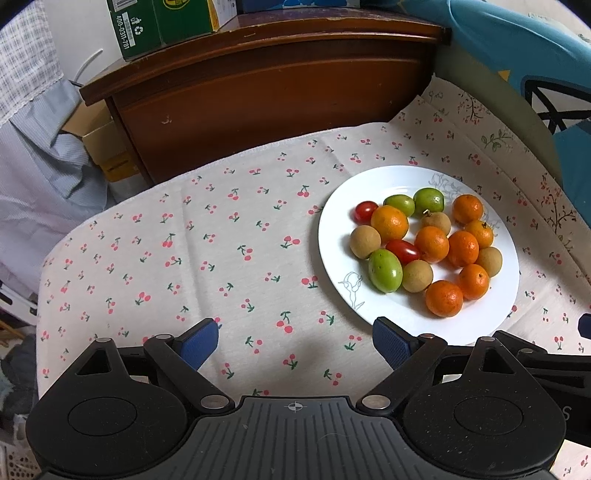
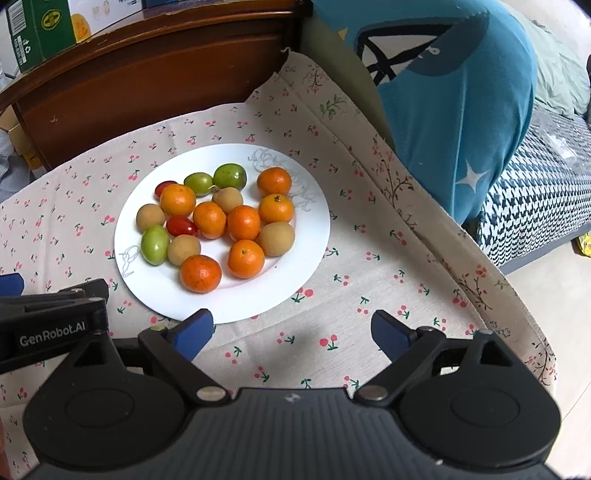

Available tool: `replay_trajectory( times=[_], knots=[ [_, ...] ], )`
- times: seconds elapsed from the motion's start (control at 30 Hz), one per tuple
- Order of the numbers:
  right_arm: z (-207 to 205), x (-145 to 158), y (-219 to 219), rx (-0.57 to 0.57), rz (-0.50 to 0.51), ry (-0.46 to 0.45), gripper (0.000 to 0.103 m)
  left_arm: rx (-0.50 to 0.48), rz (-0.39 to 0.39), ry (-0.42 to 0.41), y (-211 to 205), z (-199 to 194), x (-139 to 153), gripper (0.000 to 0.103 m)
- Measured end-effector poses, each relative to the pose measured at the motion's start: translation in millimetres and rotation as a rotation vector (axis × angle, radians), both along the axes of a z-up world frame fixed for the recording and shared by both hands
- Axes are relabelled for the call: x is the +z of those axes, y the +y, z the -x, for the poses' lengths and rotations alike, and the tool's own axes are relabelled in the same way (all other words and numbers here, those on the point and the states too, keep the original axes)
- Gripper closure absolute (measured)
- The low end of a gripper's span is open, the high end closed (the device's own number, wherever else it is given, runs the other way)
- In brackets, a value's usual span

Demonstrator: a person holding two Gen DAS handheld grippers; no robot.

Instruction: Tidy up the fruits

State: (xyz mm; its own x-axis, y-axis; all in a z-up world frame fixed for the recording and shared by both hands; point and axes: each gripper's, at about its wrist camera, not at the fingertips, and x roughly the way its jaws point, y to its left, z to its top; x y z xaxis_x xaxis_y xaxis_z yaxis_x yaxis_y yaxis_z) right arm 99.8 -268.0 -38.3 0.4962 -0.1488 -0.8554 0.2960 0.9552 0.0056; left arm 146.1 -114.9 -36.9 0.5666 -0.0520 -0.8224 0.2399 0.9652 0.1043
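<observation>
A white plate (image 1: 399,317) (image 2: 295,236) on the cherry-print cloth holds mixed fruit: several small oranges (image 1: 389,222) (image 2: 201,273), several tan longans (image 1: 365,242) (image 2: 276,238), three green fruits (image 1: 385,270) (image 2: 154,245) and two red cherry tomatoes (image 1: 402,251) (image 2: 181,226). My left gripper (image 1: 295,341) is open and empty, above the cloth left of the plate's near edge. My right gripper (image 2: 293,334) is open and empty, just in front of the plate's near right edge. The left gripper's body (image 2: 51,325) shows at the left of the right wrist view.
A dark wooden cabinet (image 1: 266,99) (image 2: 147,77) stands behind the table with green boxes (image 1: 155,26) on top. A blue-clad shape (image 2: 454,110) is at the right, by a houndstooth cover (image 2: 535,206). The table's round edge (image 2: 517,295) drops off at the right.
</observation>
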Motion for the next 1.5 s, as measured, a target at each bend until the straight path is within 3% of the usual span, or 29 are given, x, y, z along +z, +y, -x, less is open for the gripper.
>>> replay_trajectory(
  times=[0.5,0.8,1.13,1.37,1.5],
  knots=[
    [10,3,10,0.05,0.024,-0.021,0.011,0.009,0.0,-0.03,15,20,4,0.011],
    [32,-1,25,0.092,0.026,-0.053,0.011,0.043,0.043,-0.029,41,48,8,0.011],
    [59,-27,15,-0.034,-0.045,-0.1,0.01,0.017,0.087,-0.063,55,86,23,0.011],
    [67,-48,17,-0.067,-0.057,-0.134,0.01,-0.001,0.109,-0.064,62,108,27,0.011],
    [69,-52,21,-0.06,-0.028,-0.18,0.004,-0.007,0.132,-0.043,67,114,26,0.011]
  ],
)
